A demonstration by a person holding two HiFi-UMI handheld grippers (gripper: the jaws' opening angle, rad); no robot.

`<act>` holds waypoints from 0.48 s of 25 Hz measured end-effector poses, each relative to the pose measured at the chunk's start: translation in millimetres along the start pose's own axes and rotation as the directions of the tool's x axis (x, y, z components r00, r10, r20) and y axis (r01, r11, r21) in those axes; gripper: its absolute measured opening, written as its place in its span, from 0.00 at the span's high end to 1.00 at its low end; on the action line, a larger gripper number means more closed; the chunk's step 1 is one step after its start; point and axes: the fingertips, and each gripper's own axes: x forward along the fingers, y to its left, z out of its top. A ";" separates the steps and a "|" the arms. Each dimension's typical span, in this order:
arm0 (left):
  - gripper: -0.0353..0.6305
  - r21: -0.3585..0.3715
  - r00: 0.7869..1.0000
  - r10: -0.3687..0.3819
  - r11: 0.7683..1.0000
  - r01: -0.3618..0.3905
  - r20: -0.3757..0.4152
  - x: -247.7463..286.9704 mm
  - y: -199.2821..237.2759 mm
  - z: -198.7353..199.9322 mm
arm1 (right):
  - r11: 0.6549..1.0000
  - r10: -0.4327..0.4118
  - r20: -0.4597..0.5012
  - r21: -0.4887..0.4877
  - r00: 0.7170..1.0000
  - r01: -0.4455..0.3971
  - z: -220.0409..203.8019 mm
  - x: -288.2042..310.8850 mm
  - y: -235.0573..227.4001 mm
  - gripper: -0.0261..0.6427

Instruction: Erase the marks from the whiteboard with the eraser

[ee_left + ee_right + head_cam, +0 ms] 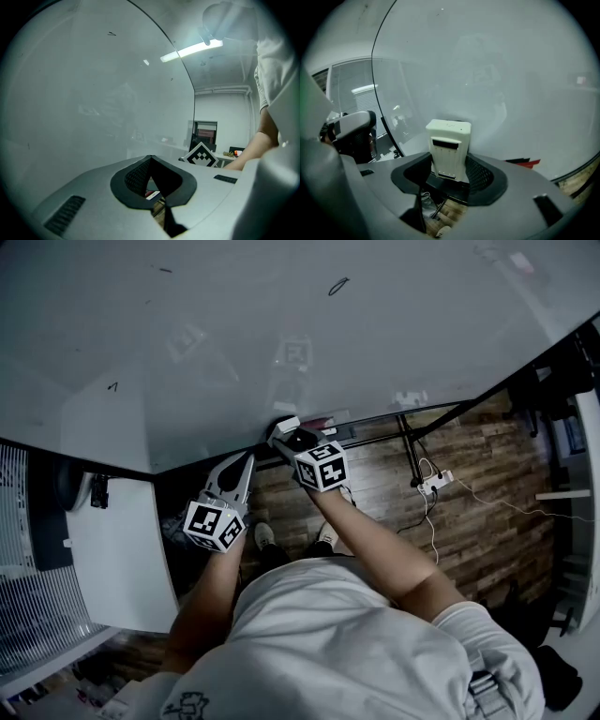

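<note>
White rectangular plastic eraser [449,149], clamped upright between the black padded jaws of the right gripper [448,177], far end pointed at the large glossy whiteboard [511,70]; contact with the surface not possible to judge. In the head view, same eraser [285,425] down at the bottom edge of the whiteboard [281,343], right gripper [292,439] just beneath it, black-and-white marker cube [322,466] close behind; red and black pens [526,162] lying along the ledge just beside. Left gripper [246,463] lower and to the left, near the right one but apart from it, own marker cube [215,524] at its rear; in the left gripper view, jaws of the left gripper [150,159] clenched tip to tip with nothing between them. Marks on the board well above both grippers: small black loop [338,285] towards the top, short dash [165,270] further left, tiny tick [113,386] lower on the left side. Below the board, brown wooden plank floor [487,474] with a white power strip [434,483] and trailing cable.
</note>
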 end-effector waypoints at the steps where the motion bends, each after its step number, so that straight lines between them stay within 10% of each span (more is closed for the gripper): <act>1: 0.94 0.004 1.000 -0.007 1.000 0.007 -0.001 2.7 -2.5 0.7 | 1.000 -0.006 0.005 -0.002 1.000 0.006 1.1 -3.7 -3.9 0.61; 12: 0.94 0.003 0.998 -0.055 0.998 0.055 -0.015 37.4 -33.7 -2.0 | 0.990 -0.119 0.067 0.079 0.991 0.114 13.8 -67.2 -87.7 0.61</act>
